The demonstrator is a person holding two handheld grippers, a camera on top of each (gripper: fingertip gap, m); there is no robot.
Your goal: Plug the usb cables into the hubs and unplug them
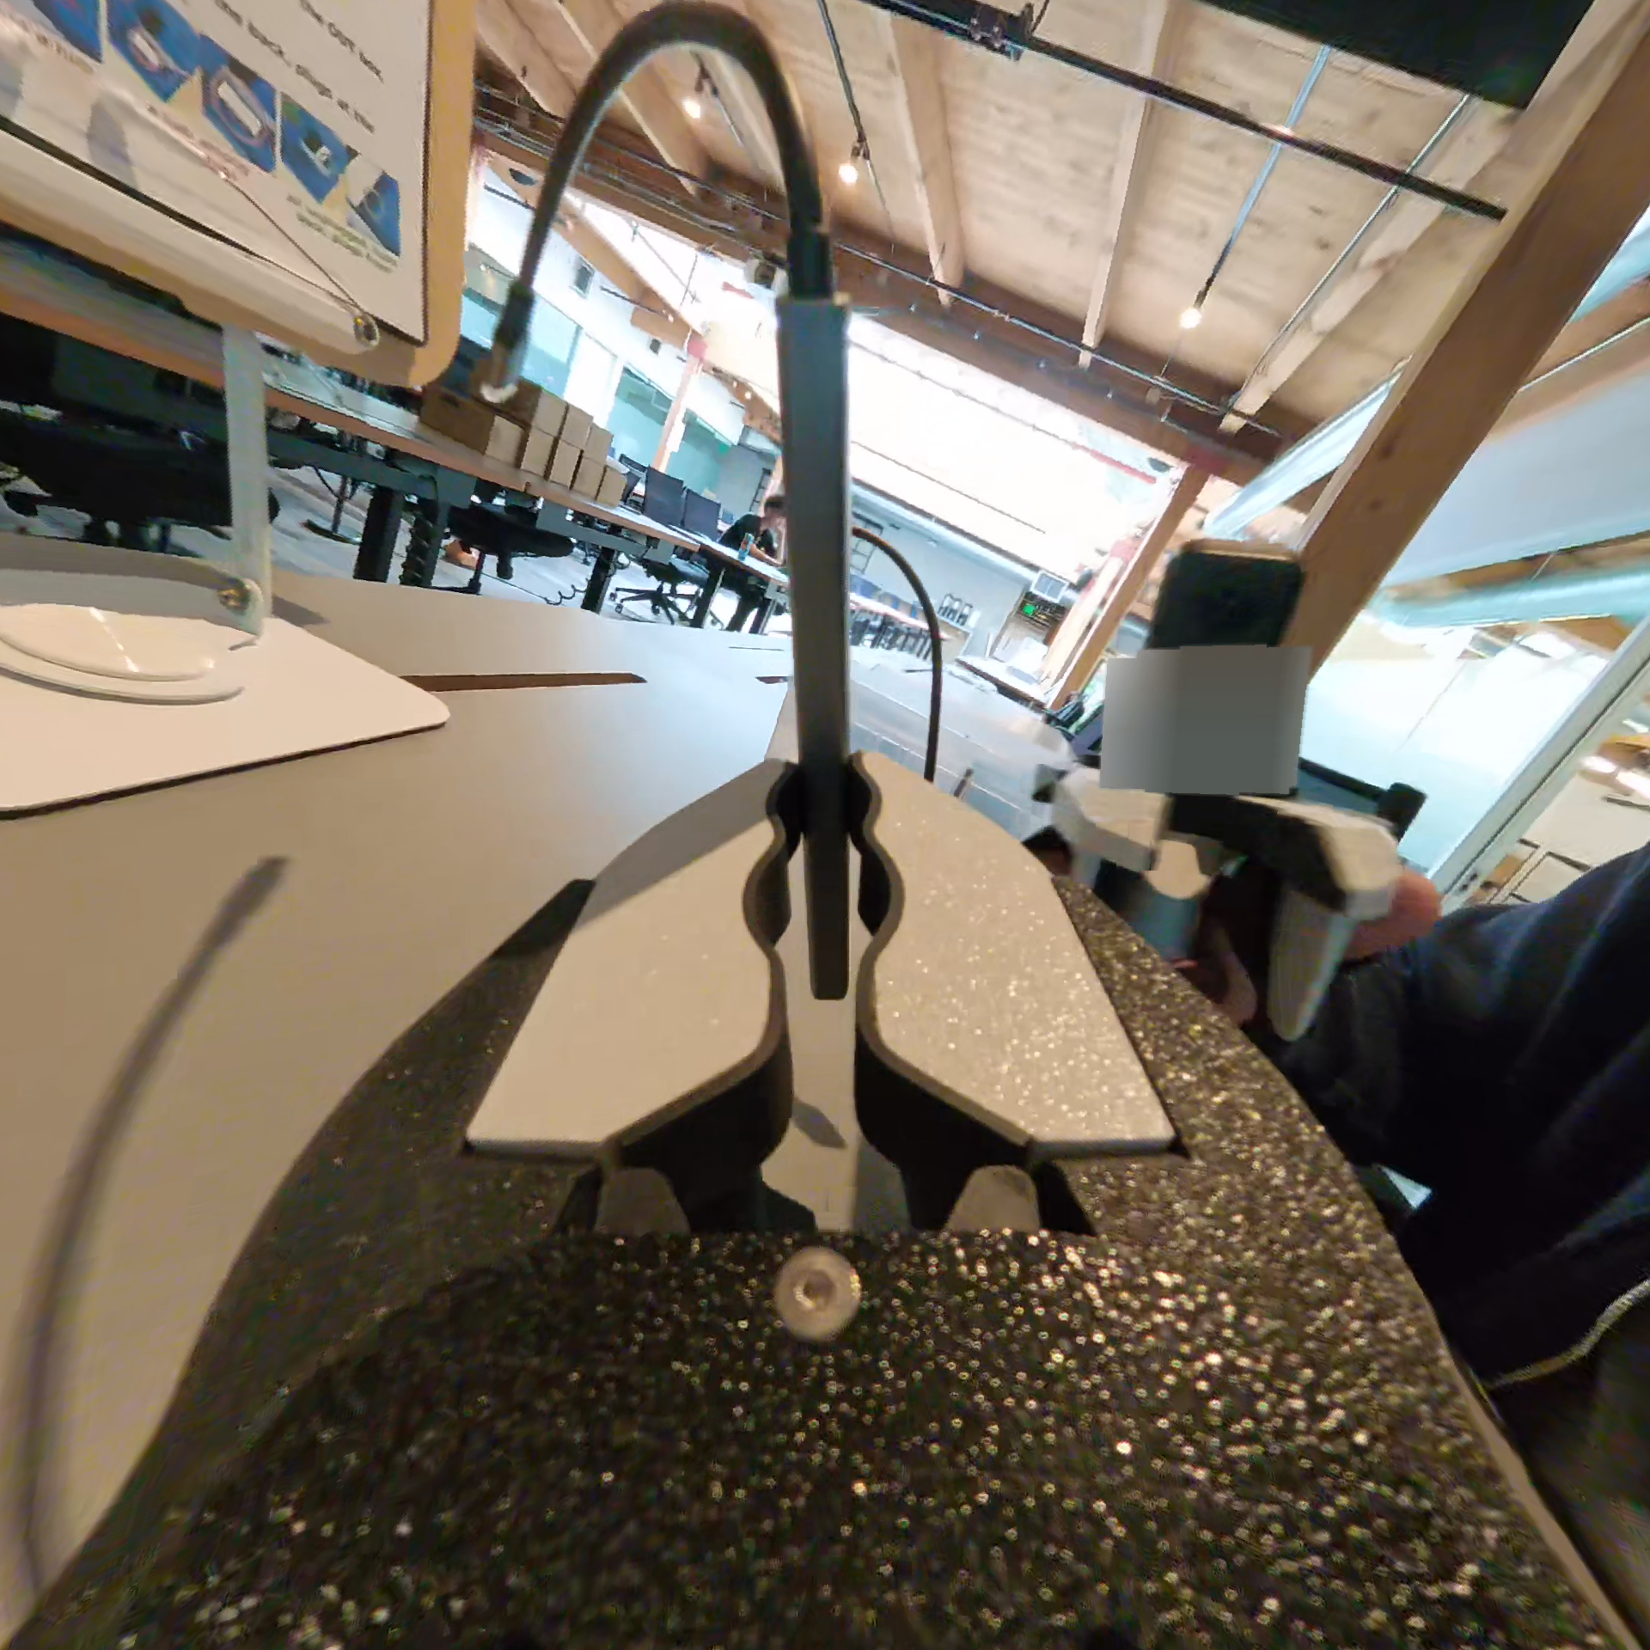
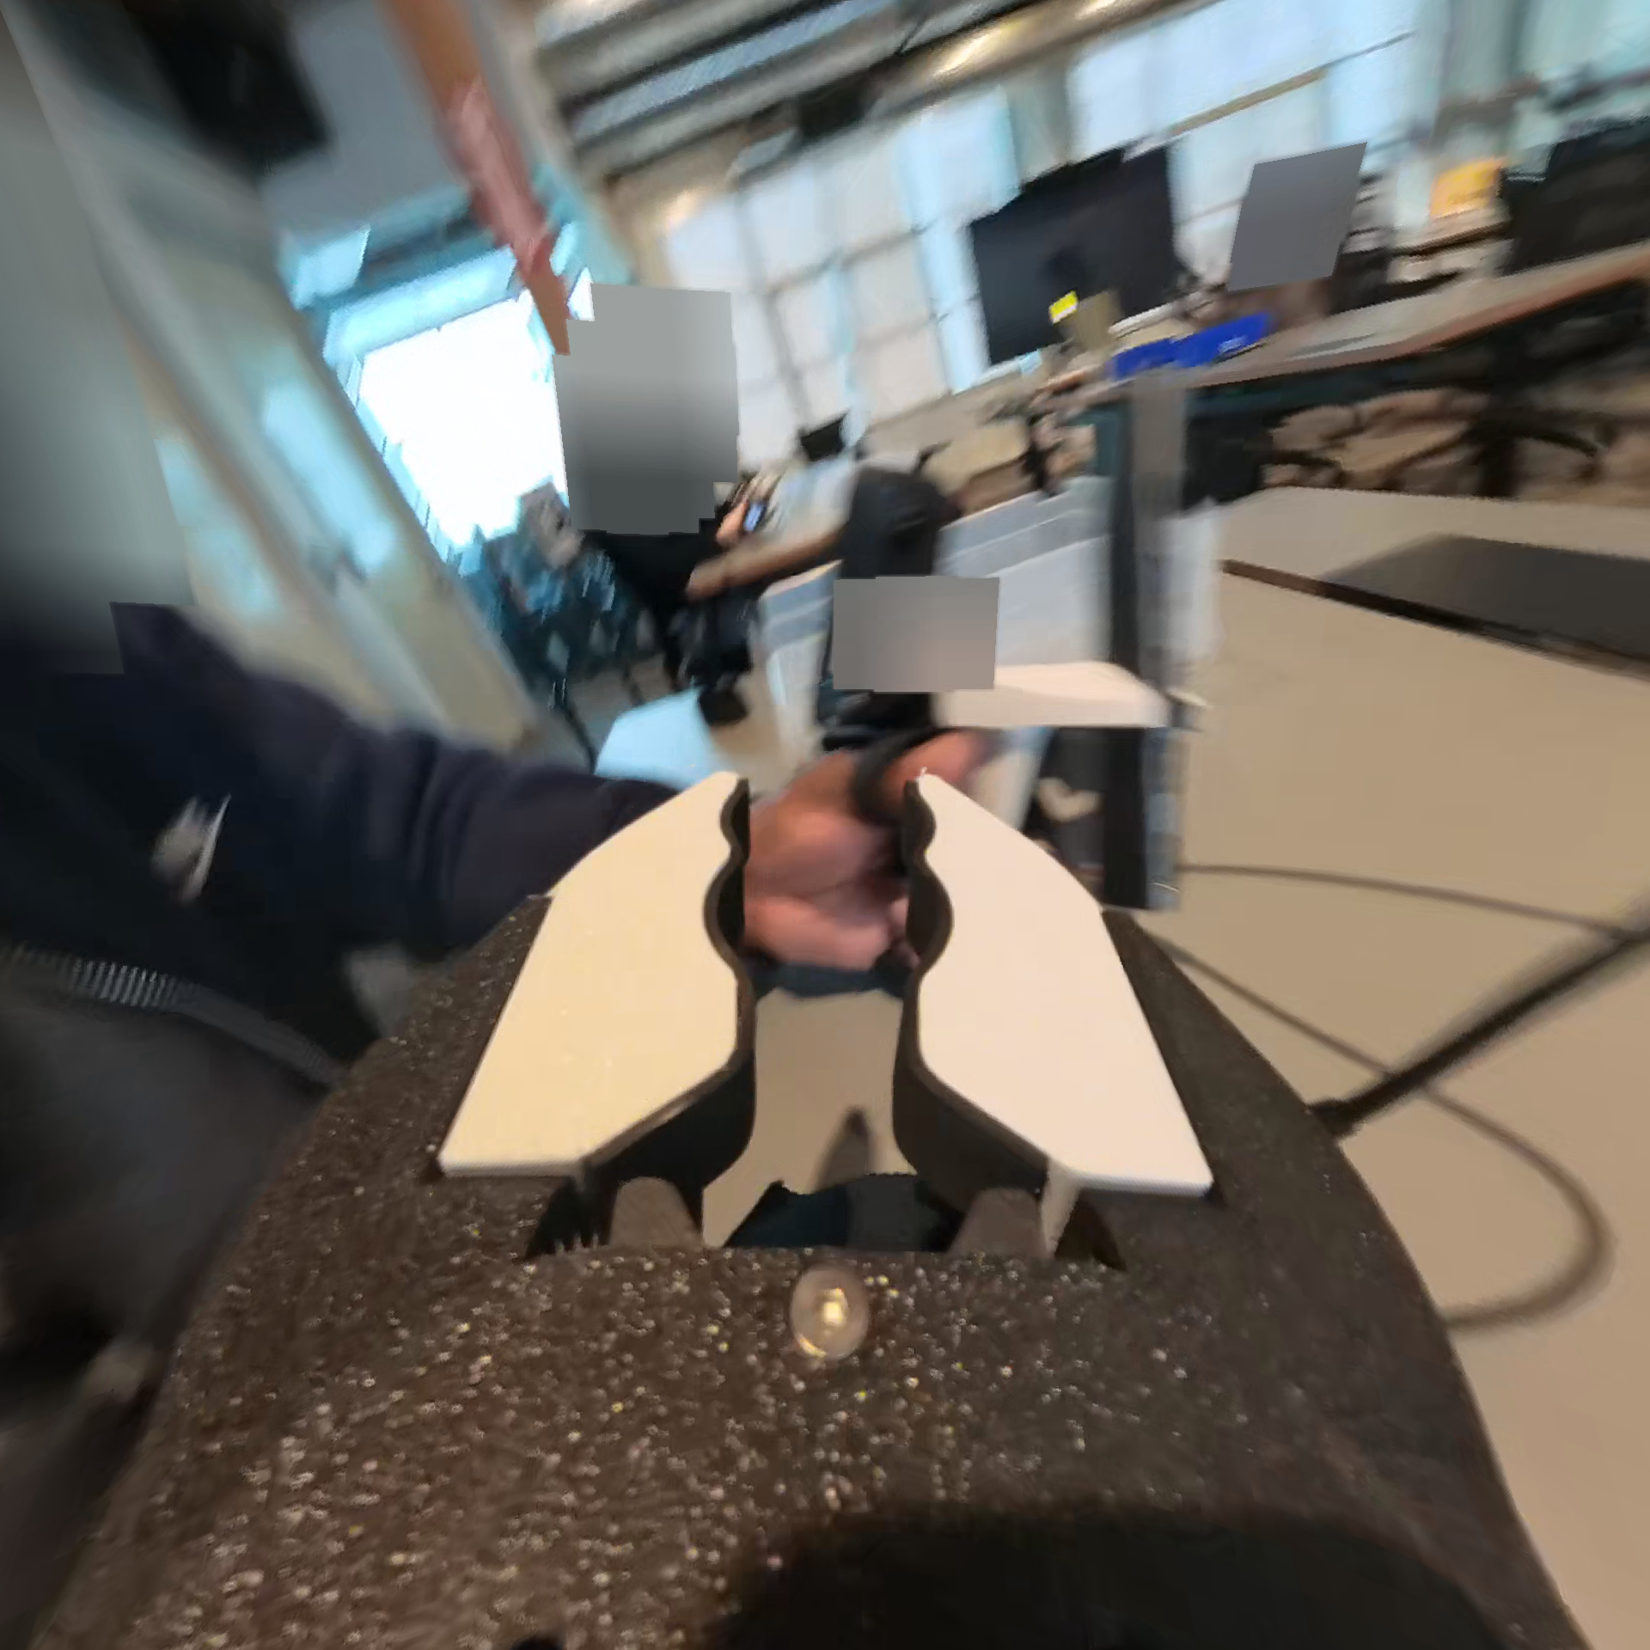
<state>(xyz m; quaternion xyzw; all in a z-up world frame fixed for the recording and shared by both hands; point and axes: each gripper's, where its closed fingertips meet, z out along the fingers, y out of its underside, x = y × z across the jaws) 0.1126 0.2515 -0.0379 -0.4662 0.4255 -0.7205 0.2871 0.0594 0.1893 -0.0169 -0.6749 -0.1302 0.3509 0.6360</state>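
Between the left gripper's (image 1: 820, 786) fingertips: a slim grey hub (image 1: 811, 554), clamped on its lower end and standing upright above the table (image 1: 402, 848). Its own black cable (image 1: 679, 98) arcs up and left, with the plug (image 1: 500, 366) hanging free, mated to nothing. Right gripper (image 2: 826, 790) is open and empty, well off to the right, view blurred. More loose cables (image 2: 1393, 1009) lie on the table to its right. Likely step: hub presented, nothing plugged yet. Next needs the right gripper to grab a plug and line it up with a port; ports not visible.
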